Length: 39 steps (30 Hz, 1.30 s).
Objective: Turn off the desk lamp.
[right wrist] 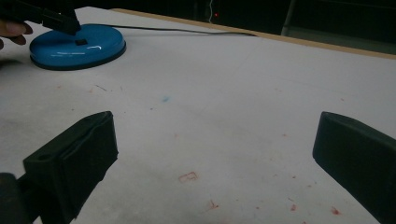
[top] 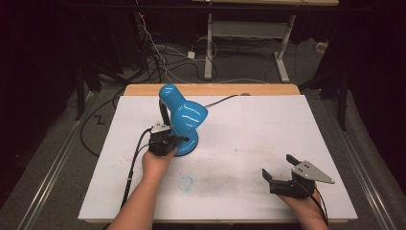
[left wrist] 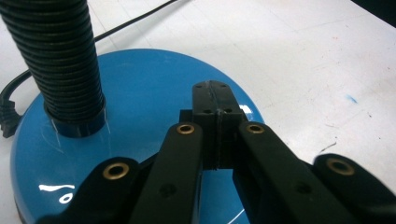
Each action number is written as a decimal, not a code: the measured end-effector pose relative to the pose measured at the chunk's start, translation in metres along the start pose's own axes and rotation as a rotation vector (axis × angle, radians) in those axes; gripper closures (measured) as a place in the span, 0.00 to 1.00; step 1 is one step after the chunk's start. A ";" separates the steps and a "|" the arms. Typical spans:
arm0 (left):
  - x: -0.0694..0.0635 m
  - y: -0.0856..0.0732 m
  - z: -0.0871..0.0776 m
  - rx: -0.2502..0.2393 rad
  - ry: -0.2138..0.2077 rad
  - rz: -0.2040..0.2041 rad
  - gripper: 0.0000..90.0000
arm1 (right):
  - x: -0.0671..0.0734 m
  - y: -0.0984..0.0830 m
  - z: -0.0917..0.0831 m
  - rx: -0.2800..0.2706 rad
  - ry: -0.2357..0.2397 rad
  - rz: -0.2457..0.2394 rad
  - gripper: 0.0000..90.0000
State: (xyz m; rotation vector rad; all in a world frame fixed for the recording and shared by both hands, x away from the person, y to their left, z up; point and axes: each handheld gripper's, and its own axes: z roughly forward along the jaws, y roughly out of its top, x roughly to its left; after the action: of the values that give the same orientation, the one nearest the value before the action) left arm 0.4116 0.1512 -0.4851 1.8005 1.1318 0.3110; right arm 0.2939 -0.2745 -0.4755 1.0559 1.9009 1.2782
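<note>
**A:** So, starting at the left: the left gripper [top: 168, 141] has its jaws pressed flat together, nothing between them, and the closed tips sit right over the base [top: 187, 145] of the blue desk lamp [top: 182, 117]. In the left gripper view the tips [left wrist: 214, 100] hover on or just above the glossy blue base [left wrist: 140, 93], with the black ribbed neck [left wrist: 60, 60] at about 10 o'clock from them. Looks to me like it's poking for the switch.

**B:** Agreed, I'd call that the step in hand. In the right gripper view there's a small dark square on the base [right wrist: 79, 44] right under the closed tips, probably the button. Can't tell if it's actually touching yet though.

**A:** Where's the lamp on the table [top: 249, 124]?

**B:** Roughly 10 o'clock from the centre, shade [top: 184, 112] tilted toward the person, cord [top: 222, 99] running off at 12.

**A:** And the right side?

**B:** Right gripper [top: 280, 175] sits idle at about 4 o'clock, jaws spread wide, holding nothing, well apart from the lamp.

**A:** Next move, I'd guess, is a short straight push down on that square, without sliding the base.
</note>
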 end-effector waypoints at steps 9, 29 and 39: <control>-0.001 -0.007 -0.016 -0.010 -0.013 0.027 0.98 | 0.000 -0.001 0.000 0.003 0.000 -0.007 0.01; -0.001 -0.055 -0.093 0.014 0.005 0.088 0.98 | 0.001 -0.002 0.000 0.008 -0.006 -0.004 0.01; -0.010 -0.078 -0.117 0.010 0.009 0.101 0.98 | 0.002 -0.001 0.000 0.007 -0.011 -0.001 0.01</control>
State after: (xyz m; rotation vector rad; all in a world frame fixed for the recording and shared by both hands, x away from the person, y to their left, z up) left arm 0.2890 0.2200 -0.4863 1.8707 1.0524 0.3738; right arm 0.2923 -0.2732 -0.4769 1.0633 1.8993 1.2631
